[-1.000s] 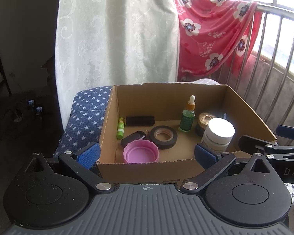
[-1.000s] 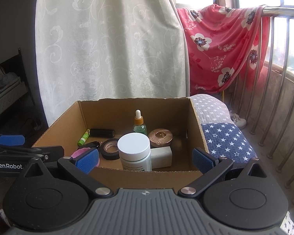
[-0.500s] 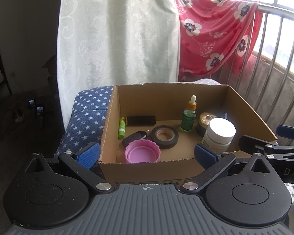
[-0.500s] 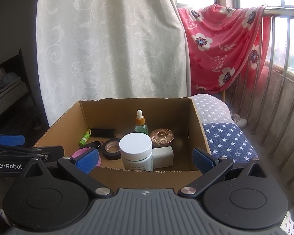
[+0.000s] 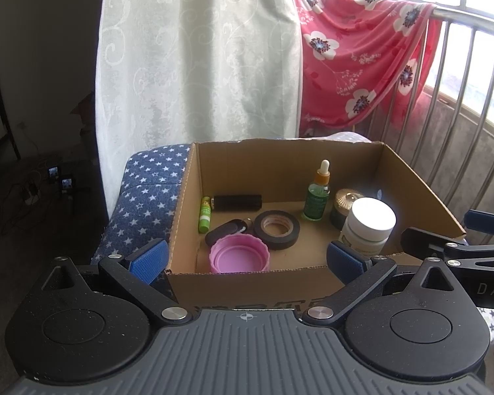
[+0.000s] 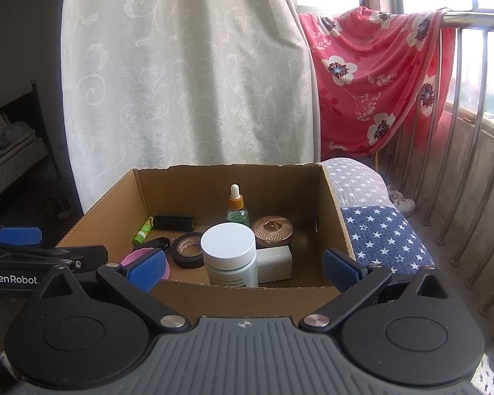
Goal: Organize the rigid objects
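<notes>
Fingers of the left tool [image 5: 246,256] stand spread wide in the left wrist view, gripping nothing, one blue pad outside the near left corner of the cardboard box [image 5: 421,184] and the other over its near edge just in front of the white-lidded jar [image 5: 369,225]. Inside the box, a pink lid [image 5: 239,252] lies against the near wall, a black tape roll [image 5: 277,229] and a black key fob [image 5: 225,229] just behind it, a green tube [image 5: 205,214] along the left wall, a black cylinder [image 5: 237,202] near the far wall, and a green dropper bottle [image 5: 317,194] upright beside a copper-lidded jar [image 5: 345,202]. The right tool [image 5: 471,230] enters from the right edge, level with the box's near right corner. From the right wrist view, the right tool [image 6: 243,265] is likewise wide open and empty, its pads apart above the box's near edge, with the white-lidded jar [image 6: 229,250] between them and a white block [image 6: 275,263] touching that jar's right side. The left tool [image 6: 33,247] reaches in from the left, beside the box's left wall. The box [image 6: 332,197] sits on a star-patterned cushion [image 6: 382,233].
</notes>
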